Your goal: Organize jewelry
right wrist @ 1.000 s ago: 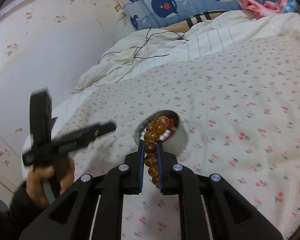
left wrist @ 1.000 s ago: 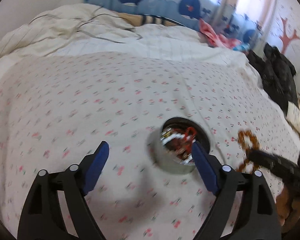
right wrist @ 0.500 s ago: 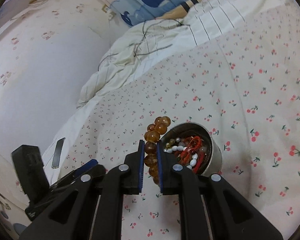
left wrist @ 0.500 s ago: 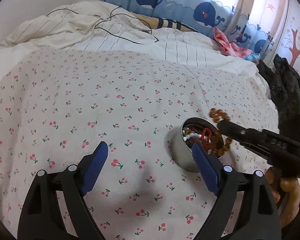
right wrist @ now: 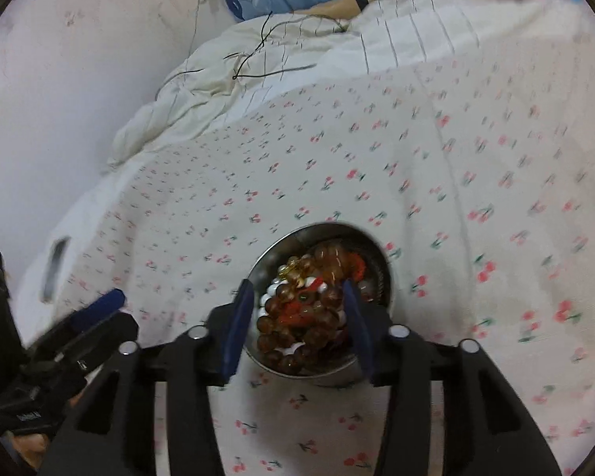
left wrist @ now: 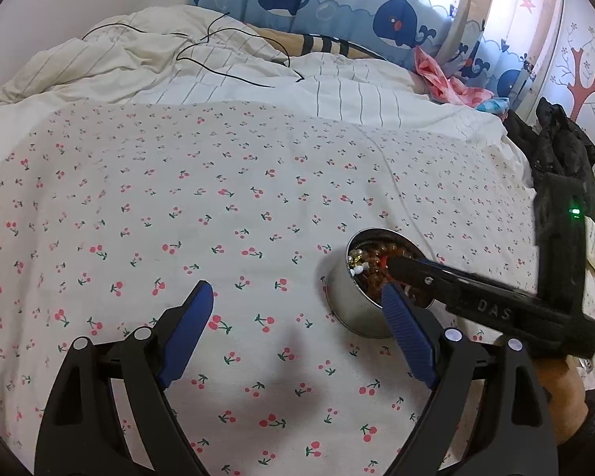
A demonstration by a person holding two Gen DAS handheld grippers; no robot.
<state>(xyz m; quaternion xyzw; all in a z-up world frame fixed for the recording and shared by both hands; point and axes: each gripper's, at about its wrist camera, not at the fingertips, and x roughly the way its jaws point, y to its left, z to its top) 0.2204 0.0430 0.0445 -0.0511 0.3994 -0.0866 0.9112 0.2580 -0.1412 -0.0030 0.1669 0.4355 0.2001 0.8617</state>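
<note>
Jewelry (right wrist: 309,309) fills a small round metal tin (right wrist: 388,273) that sits on our bed (left wrist: 218,198), on a white sheet dotted with little red cherries. We can see brown see-through beads (right wrist: 297,317) piled on top, with some white beads and bits of red and gold mixed in. Our right gripper (right wrist: 299,323) hangs right over the tin, and its blue fingers (right wrist: 240,317) are spread apart, one on each side of the bead pile, with nothing pinched between them. From the left camera, that same right gripper (left wrist: 392,267) reaches in from the right side, and its dark tip is over the mouth of the tin (left wrist: 349,305). Our left gripper (left wrist: 293,319) is low over the sheet, just to the left of the tin. Its blue fingers (left wrist: 186,333) are wide open and hold nothing, and the right one of them shows in front of the tin's edge. Behind the cherry sheet lies a rumpled striped blanket (left wrist: 158,67) with a thin black cord (left wrist: 218,63) on it. A blue curtain with whales (left wrist: 337,4) hangs at the back.
</note>
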